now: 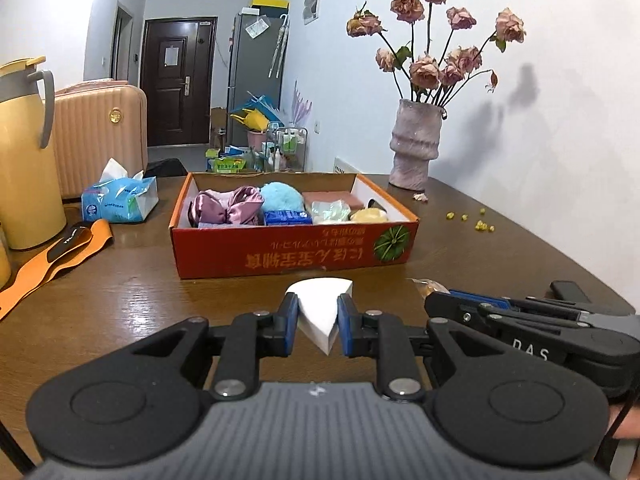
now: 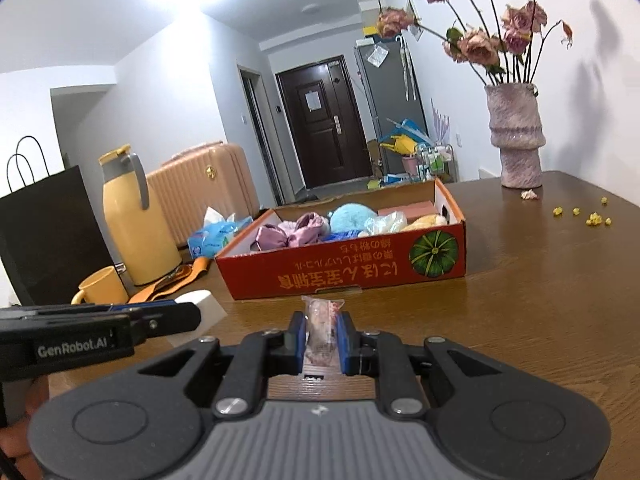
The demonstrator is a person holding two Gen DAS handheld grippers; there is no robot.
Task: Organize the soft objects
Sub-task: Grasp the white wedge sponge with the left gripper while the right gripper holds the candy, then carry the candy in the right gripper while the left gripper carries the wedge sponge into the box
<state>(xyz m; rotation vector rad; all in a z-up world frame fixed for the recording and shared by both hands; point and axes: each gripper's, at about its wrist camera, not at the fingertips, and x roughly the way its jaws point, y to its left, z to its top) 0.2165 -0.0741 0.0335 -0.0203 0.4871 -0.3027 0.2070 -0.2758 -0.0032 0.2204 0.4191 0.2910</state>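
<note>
My left gripper is shut on a white wedge-shaped sponge, held just above the table in front of the red cardboard box. My right gripper is shut on a small clear packet with pink contents, also in front of the box. The box holds a purple satin bow, a blue fluffy puff, a blue pack, a pink block and a yellow soft item. The white sponge also shows in the right wrist view, beside the left gripper's fingers.
A vase of dried roses stands at the back right, with yellow crumbs near it. A tissue pack, a yellow jug, an orange strap, a yellow mug and a black bag are on the left.
</note>
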